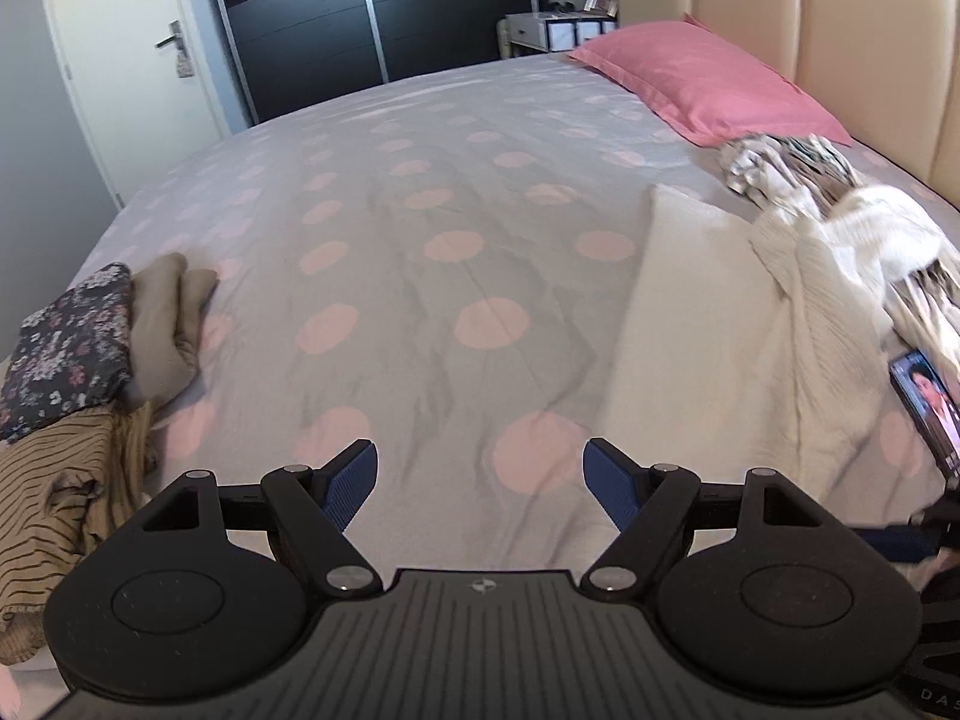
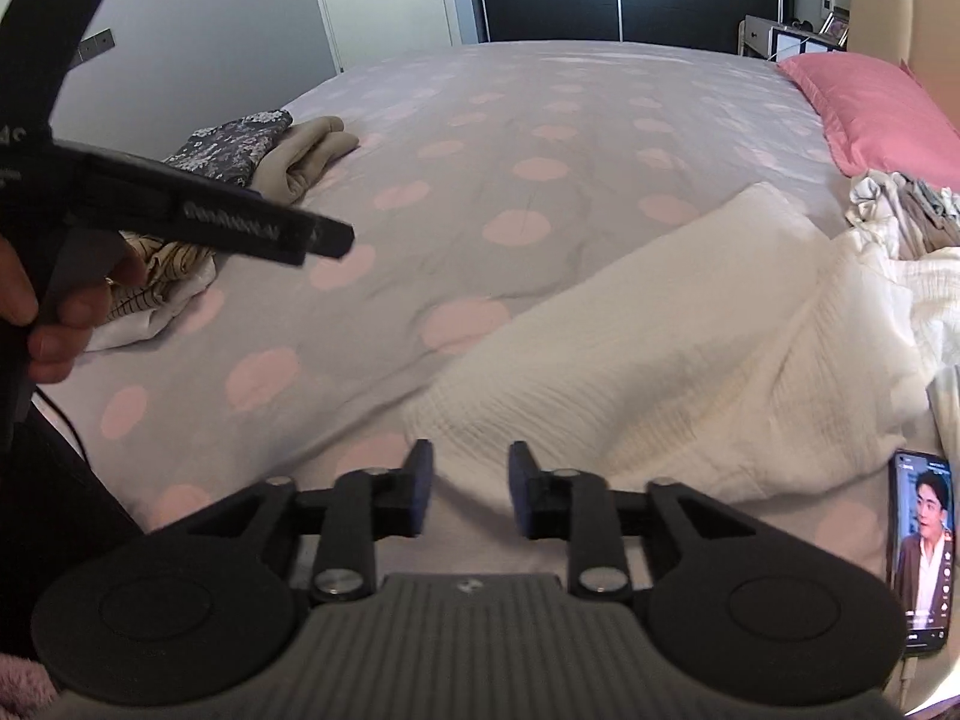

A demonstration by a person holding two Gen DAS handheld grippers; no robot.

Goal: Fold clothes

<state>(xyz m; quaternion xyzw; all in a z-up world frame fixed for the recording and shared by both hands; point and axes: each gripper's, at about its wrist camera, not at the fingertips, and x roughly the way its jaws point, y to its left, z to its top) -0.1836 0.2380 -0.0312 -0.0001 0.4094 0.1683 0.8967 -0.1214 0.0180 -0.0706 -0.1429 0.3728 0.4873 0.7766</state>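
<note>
Tools both spread, gripping nothing: left tool (image 1: 480, 480), right tool (image 2: 470, 483). My white garment (image 2: 630, 372) looks soft, light, floppy; I'd pinch its near hem corners

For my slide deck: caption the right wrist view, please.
Open right gripper nears a white garment on the dotted bed.

Crinkled matt cream cloth garment (image 2: 690, 354), smooth dotted cotton bedsheet (image 1: 420, 228), glossy phone screen (image 2: 921, 546), sheeny pink pillowcase (image 1: 708, 81)
</note>
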